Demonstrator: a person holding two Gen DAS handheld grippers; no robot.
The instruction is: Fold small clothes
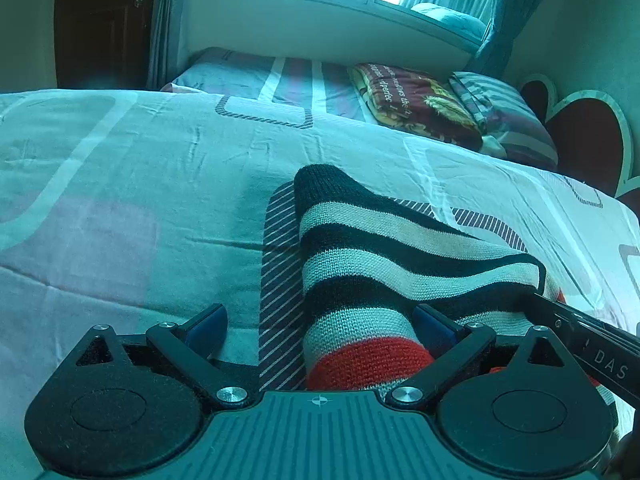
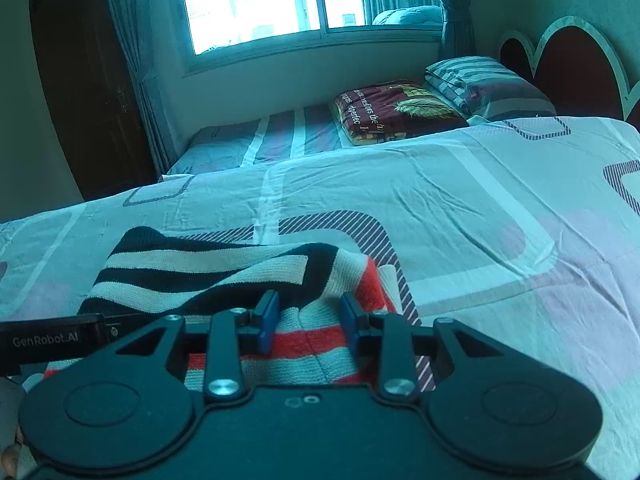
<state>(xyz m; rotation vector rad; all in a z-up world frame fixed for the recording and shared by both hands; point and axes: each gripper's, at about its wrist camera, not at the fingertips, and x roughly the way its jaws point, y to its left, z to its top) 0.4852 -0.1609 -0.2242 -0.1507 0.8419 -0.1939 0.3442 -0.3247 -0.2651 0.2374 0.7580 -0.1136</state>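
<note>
Your left gripper (image 1: 320,330) is spread wide, holding nothing; the striped knit (image 1: 384,264) lies between its fingers. Your right gripper (image 2: 308,316) is partly open, fingers astride the knit's red stripes, not clamped. Both sit low over the bed (image 1: 120,184). The knit lies on the bed, running away from you.

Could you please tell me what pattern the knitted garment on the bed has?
The knitted garment has black and white horizontal stripes, turning red and white near the grippers; clearest in the left wrist view.
</note>
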